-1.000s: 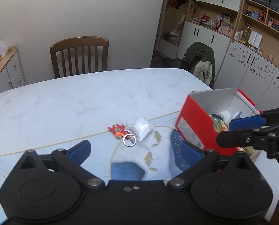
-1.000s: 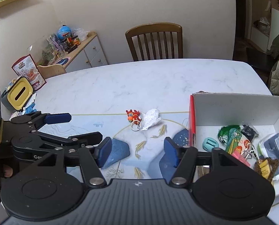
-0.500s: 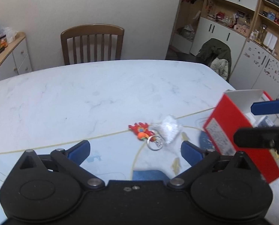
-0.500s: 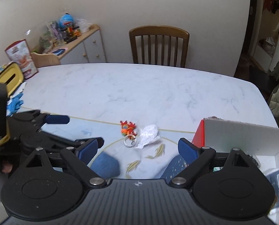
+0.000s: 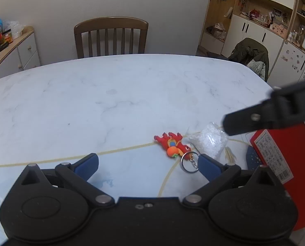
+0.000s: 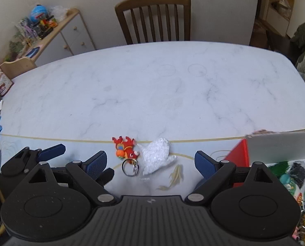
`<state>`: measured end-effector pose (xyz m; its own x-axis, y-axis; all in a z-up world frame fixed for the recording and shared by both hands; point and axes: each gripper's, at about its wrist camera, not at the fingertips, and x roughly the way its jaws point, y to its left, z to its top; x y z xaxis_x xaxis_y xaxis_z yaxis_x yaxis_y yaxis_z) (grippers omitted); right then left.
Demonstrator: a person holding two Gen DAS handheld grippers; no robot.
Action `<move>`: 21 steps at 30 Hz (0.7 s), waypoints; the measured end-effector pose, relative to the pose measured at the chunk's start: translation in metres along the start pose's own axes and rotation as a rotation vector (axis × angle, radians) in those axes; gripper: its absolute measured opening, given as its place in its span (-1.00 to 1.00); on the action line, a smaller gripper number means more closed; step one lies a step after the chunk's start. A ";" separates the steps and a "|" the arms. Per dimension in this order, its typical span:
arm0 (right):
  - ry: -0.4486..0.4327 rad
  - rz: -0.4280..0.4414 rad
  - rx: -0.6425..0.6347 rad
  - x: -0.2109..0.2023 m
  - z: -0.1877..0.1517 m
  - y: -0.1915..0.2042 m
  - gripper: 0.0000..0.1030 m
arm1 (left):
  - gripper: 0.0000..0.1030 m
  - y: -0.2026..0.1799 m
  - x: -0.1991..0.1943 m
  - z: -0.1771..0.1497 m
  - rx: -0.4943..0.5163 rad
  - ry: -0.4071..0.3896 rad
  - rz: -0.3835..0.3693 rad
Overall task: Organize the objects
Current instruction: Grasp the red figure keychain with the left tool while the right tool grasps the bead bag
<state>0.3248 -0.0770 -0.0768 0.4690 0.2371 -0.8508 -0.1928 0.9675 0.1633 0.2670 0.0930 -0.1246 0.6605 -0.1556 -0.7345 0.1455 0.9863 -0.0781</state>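
A red and orange keychain figure [image 5: 171, 144] with a metal ring [image 5: 189, 165] lies on the marble table [image 5: 111, 94], touching a small clear bag of white bits [image 5: 210, 141]. My left gripper [image 5: 147, 164] is open, low over the table, its right finger beside the ring. My right gripper [image 6: 151, 163] is open and hovers just before the keychain figure [image 6: 125, 148] and the bag [image 6: 157, 155], both between its fingers. The red box [image 5: 281, 155] stands to the right; in the right wrist view the box [image 6: 279, 147] holds several small items.
A wooden chair [image 5: 111, 37] stands at the table's far side. A low cabinet [image 6: 56, 34] with toys is at the left wall. Shelves and cupboards [image 5: 275, 26] fill the right. A jacket hangs on another chair [image 5: 253, 59]. The left gripper shows at the right wrist view's left edge [image 6: 51, 150].
Both grippers have moved forward and lower toward the keychain and bag. The right gripper now frames them closely, and the box has slid to the right edge of both views.
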 end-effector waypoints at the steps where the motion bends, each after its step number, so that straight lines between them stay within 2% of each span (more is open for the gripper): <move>1: 0.011 0.002 0.007 0.005 0.003 0.000 0.81 | 0.99 0.000 0.003 0.001 0.000 -0.001 0.005; 10: 0.109 -0.033 0.067 0.046 0.026 0.000 0.81 | 0.99 0.003 0.024 0.005 -0.027 0.016 0.014; 17: 0.177 -0.048 0.118 0.063 0.031 -0.005 0.78 | 0.99 -0.004 0.031 0.008 -0.029 0.017 -0.002; 20: 0.203 -0.064 0.118 0.068 0.030 -0.005 0.65 | 0.99 -0.011 0.033 0.007 -0.018 0.018 -0.007; 21: 0.211 -0.072 0.124 0.070 0.029 -0.005 0.56 | 0.99 -0.013 0.034 0.007 -0.016 0.018 -0.011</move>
<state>0.3838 -0.0631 -0.1222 0.2851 0.1559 -0.9457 -0.0522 0.9877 0.1471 0.2922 0.0742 -0.1437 0.6457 -0.1654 -0.7455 0.1408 0.9853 -0.0966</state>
